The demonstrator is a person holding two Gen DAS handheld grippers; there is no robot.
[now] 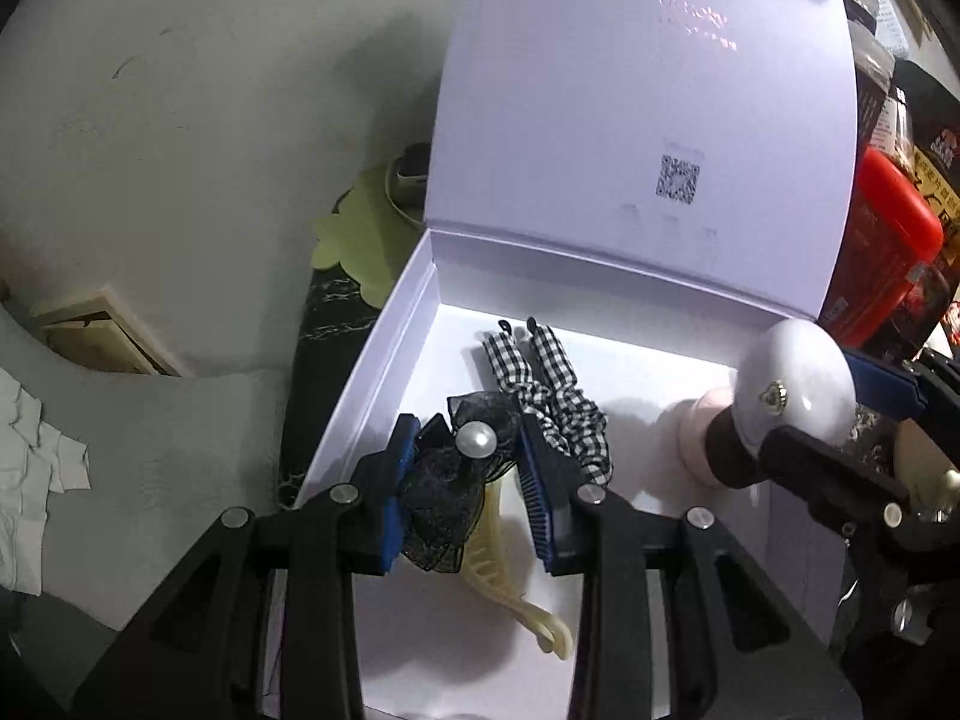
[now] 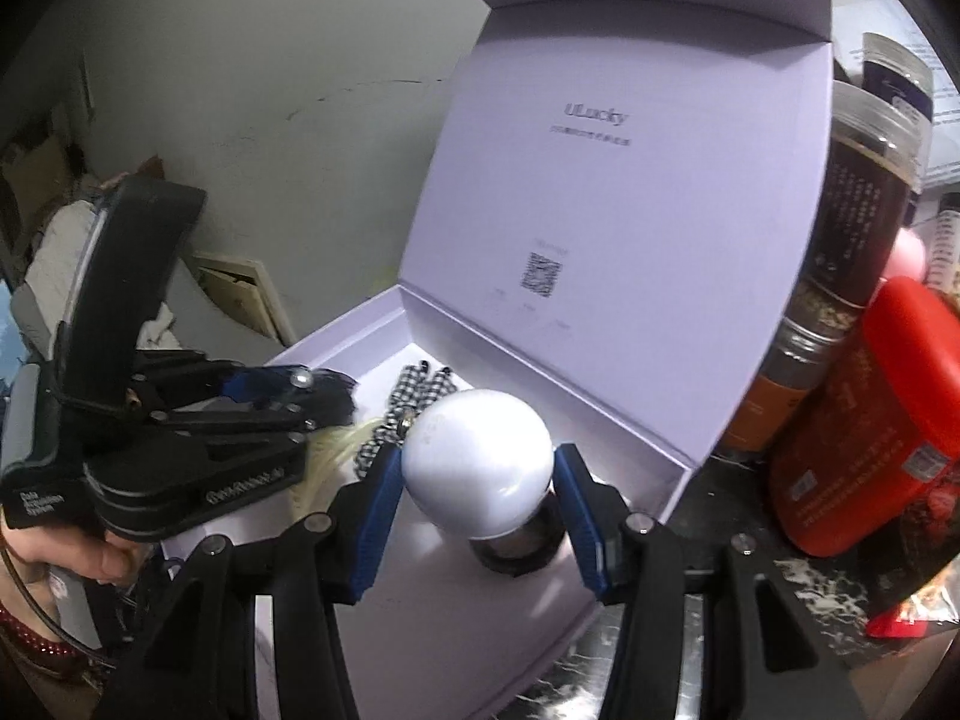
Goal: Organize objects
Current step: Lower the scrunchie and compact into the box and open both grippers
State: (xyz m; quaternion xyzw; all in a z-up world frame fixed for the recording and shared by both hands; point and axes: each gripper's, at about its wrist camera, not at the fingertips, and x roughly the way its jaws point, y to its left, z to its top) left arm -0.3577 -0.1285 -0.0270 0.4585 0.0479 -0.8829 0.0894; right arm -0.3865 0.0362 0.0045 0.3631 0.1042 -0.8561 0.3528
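My left gripper point(image 1: 465, 480) pinched a black bow clip point(image 1: 447, 504), soft mesh, light, over the box point(image 1: 384, 372). My right gripper point(image 2: 477, 480) clasped a bottle point(image 2: 480, 468) by its smooth round cap, probably slippery and heavier; I judged lower, at the neck, safer.
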